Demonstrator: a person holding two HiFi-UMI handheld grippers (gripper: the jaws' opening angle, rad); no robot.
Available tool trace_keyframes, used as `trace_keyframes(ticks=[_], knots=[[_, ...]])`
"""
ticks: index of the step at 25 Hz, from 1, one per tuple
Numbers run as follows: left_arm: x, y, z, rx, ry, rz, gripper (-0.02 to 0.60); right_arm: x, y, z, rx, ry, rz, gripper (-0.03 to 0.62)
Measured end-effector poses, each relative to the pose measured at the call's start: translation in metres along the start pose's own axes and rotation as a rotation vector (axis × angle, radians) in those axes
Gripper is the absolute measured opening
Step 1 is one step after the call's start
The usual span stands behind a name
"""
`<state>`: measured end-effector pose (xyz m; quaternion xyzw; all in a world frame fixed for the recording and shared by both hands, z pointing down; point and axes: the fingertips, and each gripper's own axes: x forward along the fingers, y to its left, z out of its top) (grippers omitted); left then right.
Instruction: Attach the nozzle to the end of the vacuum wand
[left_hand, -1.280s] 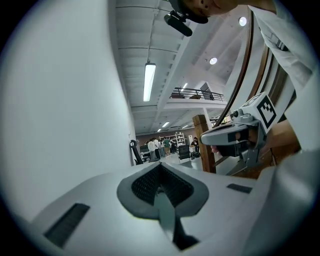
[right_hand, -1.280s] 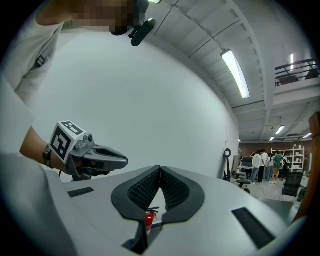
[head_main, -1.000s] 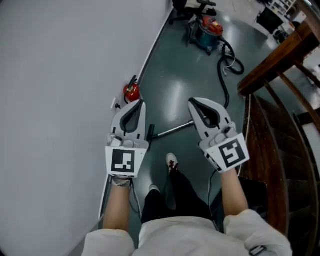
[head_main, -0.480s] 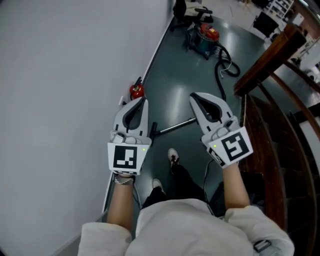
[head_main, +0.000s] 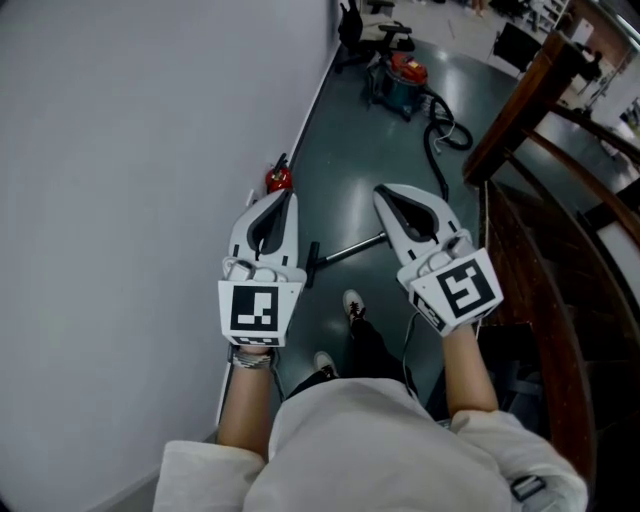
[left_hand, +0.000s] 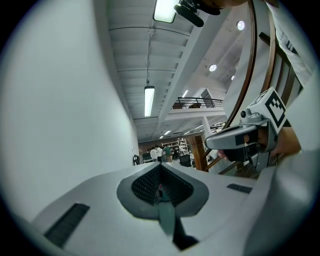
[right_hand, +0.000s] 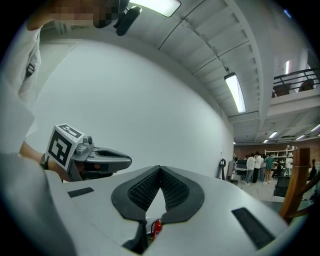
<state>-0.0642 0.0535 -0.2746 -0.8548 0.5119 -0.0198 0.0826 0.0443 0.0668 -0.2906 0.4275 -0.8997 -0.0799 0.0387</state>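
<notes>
A metal vacuum wand (head_main: 352, 248) lies on the dark floor far below, between my two grippers in the head view. A black nozzle piece (head_main: 312, 263) sits at its left end; whether the two are joined I cannot tell. My left gripper (head_main: 284, 200) is held level in the air near the white wall, shut, with nothing in it. My right gripper (head_main: 382, 196) is beside it at the same height, also shut and holding nothing. In the left gripper view the jaws (left_hand: 160, 168) meet in a closed point. The right gripper view shows the same (right_hand: 160, 170).
A red and blue vacuum cleaner (head_main: 400, 72) with a black hose (head_main: 446, 130) stands farther along the floor. A red fire extinguisher (head_main: 278, 179) sits by the wall (head_main: 120, 150). A wooden stair rail (head_main: 515, 105) runs on the right. The person's shoes (head_main: 352, 304) are below.
Both grippers have risen together and gone forward, still shut. The wand, the extinguisher and the vacuum cleaner now look farther below and a little higher in the head view.
</notes>
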Motion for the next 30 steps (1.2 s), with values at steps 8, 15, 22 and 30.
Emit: trace_keyframes(ticks=[8,15,22,30], knots=[[-0.037,-0.008,0.018,0.042,-0.011,-0.014,0.0,-0.025,0.022,0.013,-0.008,-0.003,-0.028,0.026],[-0.046,-0.007,0.023,0.056,-0.018,-0.005,0.0,-0.028,0.029,0.014,-0.021,0.0,-0.039,0.026],[-0.047,-0.006,0.028,0.048,-0.039,-0.004,0.0,-0.026,0.028,0.015,-0.026,0.006,-0.045,0.026],[-0.046,-0.002,0.026,0.05,-0.032,-0.011,0.0,-0.022,0.026,0.015,-0.026,0.011,-0.053,0.026]])
